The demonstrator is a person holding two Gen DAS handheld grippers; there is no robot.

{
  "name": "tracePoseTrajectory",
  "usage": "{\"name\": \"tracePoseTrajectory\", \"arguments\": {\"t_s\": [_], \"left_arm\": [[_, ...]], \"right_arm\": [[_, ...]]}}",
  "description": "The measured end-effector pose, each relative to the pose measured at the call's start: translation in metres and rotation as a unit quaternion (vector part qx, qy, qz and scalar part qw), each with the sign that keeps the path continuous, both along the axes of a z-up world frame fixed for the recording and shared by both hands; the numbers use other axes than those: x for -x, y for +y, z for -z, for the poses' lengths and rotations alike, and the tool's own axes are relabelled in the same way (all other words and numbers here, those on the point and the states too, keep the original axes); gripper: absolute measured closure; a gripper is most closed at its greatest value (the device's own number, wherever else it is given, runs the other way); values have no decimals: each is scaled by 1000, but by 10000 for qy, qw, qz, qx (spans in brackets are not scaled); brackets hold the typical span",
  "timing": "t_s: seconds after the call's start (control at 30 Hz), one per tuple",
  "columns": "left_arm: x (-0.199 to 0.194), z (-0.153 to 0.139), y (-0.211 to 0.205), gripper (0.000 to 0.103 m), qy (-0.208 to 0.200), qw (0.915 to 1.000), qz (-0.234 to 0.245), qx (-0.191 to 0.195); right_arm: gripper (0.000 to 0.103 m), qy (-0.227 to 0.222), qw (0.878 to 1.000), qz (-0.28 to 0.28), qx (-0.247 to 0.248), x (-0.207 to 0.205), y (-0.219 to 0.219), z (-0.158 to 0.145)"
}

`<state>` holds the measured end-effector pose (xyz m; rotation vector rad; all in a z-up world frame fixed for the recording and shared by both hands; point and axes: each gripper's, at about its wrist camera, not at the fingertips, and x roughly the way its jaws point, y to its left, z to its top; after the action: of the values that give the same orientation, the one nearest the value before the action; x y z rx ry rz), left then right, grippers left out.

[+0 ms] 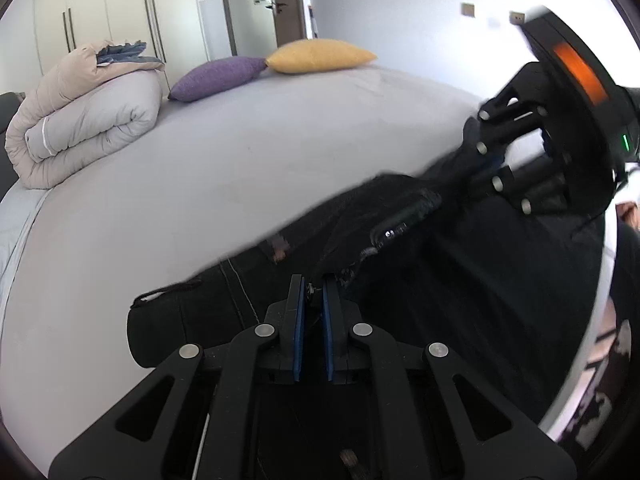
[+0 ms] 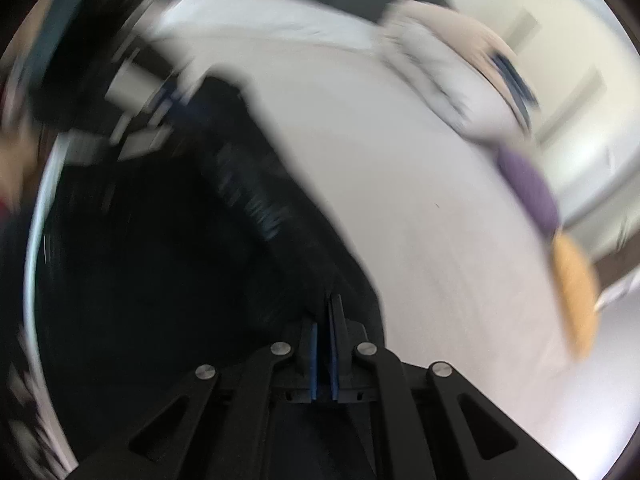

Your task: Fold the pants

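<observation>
Black pants [image 1: 420, 280] hang stretched between both grippers over the grey bed [image 1: 240, 168]. My left gripper [image 1: 313, 280] is shut on the pants' edge, near the waistband with its drawstring loop [image 1: 168, 292]. My right gripper [image 1: 480, 168] appears at the upper right of the left wrist view, shut on bunched black fabric. In the right wrist view, which is blurred by motion, the right gripper [image 2: 330, 300] is shut on the black pants [image 2: 180, 260], and the left gripper [image 2: 172, 96] shows at the upper left holding the other end.
A rolled beige and grey duvet [image 1: 88, 108] lies at the bed's far left. A purple pillow [image 1: 220, 78] and a yellow pillow [image 1: 320, 56] lie at the far edge. Wardrobe doors [image 1: 120, 4] and a door [image 1: 284, 0] stand behind.
</observation>
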<state>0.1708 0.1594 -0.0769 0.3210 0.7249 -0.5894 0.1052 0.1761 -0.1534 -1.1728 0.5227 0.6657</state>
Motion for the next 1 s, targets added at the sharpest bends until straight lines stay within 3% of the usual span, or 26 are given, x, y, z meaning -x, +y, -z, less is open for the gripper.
{"name": "tracePoseTrajectory", "arguments": {"t_s": [0.07,0.17,0.33,0.63,1.0], "left_arm": [[18,6,-2,96,55,9999,65,-89],[42,15,-5,96,114,9995,131,-268],[81,29,-13,96,80,9969,389,-673],[140,59,-20,96,206,9906,774,-1112],[175,72,-11,96,401,9844,1165,-1254]], "right_arm": [[98,-571,9942,-450,790,26,6,29],[99,-1255,9693,-1157,1770,59,8,71],[99,-1778,9288,-1803,2705,87,2,101],[99,-2099,8882,-2362,3335,114,-8,110],[99,-1925,8807,-2620,3443,141,4,121]]}}
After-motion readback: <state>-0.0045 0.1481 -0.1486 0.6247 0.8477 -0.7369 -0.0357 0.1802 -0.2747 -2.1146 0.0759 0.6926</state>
